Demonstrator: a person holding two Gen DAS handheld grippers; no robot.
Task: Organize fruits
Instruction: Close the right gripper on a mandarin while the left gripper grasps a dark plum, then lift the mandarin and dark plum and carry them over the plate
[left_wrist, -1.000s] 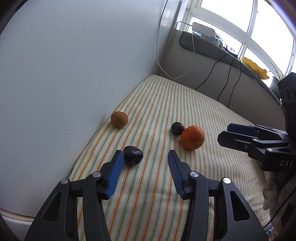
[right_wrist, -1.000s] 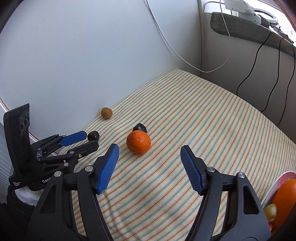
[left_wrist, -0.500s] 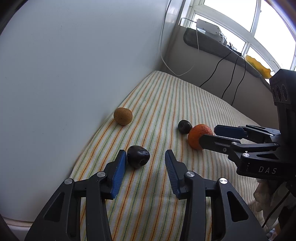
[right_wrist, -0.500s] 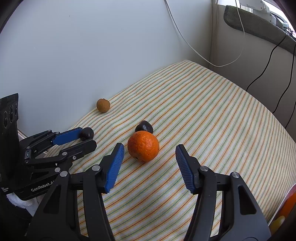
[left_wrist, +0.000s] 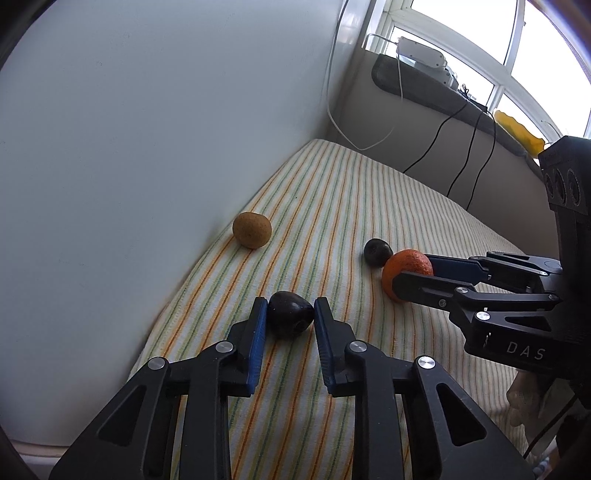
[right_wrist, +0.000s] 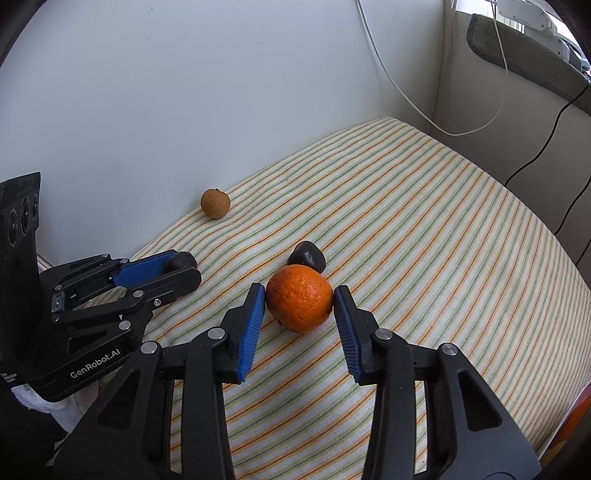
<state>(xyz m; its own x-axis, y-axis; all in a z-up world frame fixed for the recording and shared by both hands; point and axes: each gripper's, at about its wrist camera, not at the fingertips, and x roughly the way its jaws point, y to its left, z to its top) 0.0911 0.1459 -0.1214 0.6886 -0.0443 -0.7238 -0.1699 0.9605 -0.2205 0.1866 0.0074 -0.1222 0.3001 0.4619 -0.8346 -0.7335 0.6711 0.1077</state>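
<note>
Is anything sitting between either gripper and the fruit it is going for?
Nothing visible. The left gripper has its pads against the dark fruit. The right gripper is closing with the orange between its pads; the second dark fruit lies behind the orange.

Daylight from window (left_wrist: 480, 55); glare there; fisheye-warped edges.

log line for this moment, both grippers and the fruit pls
left gripper: shut on dark fruit | right gripper: closing around orange | loose: brown fruit, second dark fruit | surface: striped cloth
</note>
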